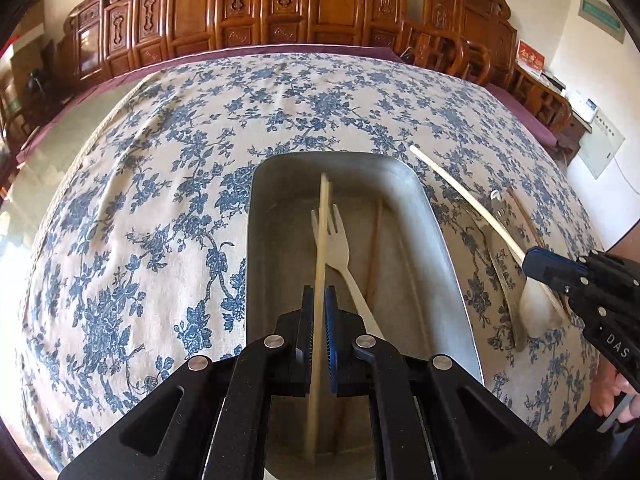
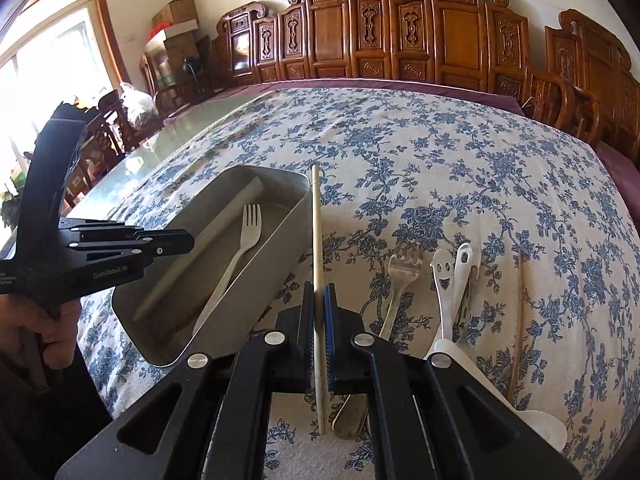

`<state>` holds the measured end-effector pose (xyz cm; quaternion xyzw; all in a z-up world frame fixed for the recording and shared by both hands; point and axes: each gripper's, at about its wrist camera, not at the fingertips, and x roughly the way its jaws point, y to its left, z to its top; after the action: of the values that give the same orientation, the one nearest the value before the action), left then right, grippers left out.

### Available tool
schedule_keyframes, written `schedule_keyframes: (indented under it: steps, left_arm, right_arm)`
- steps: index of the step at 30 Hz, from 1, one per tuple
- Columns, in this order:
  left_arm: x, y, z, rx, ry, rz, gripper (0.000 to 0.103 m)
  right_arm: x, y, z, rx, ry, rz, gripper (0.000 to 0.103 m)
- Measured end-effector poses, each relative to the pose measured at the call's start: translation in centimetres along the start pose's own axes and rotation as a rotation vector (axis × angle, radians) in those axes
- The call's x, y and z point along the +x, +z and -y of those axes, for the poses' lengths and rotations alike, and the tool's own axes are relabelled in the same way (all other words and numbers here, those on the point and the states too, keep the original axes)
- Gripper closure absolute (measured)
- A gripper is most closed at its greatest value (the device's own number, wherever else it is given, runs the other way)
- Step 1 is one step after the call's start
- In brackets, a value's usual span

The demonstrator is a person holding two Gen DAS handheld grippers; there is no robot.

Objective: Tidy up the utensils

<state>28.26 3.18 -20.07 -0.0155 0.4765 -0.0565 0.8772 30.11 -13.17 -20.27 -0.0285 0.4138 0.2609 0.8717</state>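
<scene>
A grey metal tray (image 1: pixel 432 216) sits on the blue-flowered tablecloth and holds a white plastic fork (image 1: pixel 340 256) and a brown chopstick (image 1: pixel 374 248). My left gripper (image 1: pixel 319 300) is shut on a pale chopstick (image 1: pixel 322 232) held over the tray. My right gripper (image 2: pixel 319 300) is shut on a white chopstick (image 2: pixel 317 220), just right of the tray (image 2: pixel 288 224). In the right wrist view the left gripper (image 2: pixel 176 240) reaches over the tray, above the white fork (image 2: pixel 244 244).
On the cloth right of the tray lie a metal fork (image 2: pixel 400 280), a white smiley-face spoon (image 2: pixel 442 280), another white spoon (image 2: pixel 462 276) and a brown chopstick (image 2: pixel 518 312). Carved wooden chairs (image 2: pixel 400 36) line the table's far edge.
</scene>
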Motion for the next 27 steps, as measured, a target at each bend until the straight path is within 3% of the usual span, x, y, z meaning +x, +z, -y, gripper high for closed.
schedule_keyframes:
  steps: [14,27]
  left_arm:
    - [-2.4,0.7,-1.8,-0.023,0.004,0.072,0.098]
    - [-3.8,1.3,-4.1,-0.057,0.019,0.117,0.098]
  right_arm:
    - [-1.6,0.9,-3.2,0.024,0.061,0.059,0.097]
    - [2.5,2.5,-7.3,0.044,0.076,-0.018,0.097]
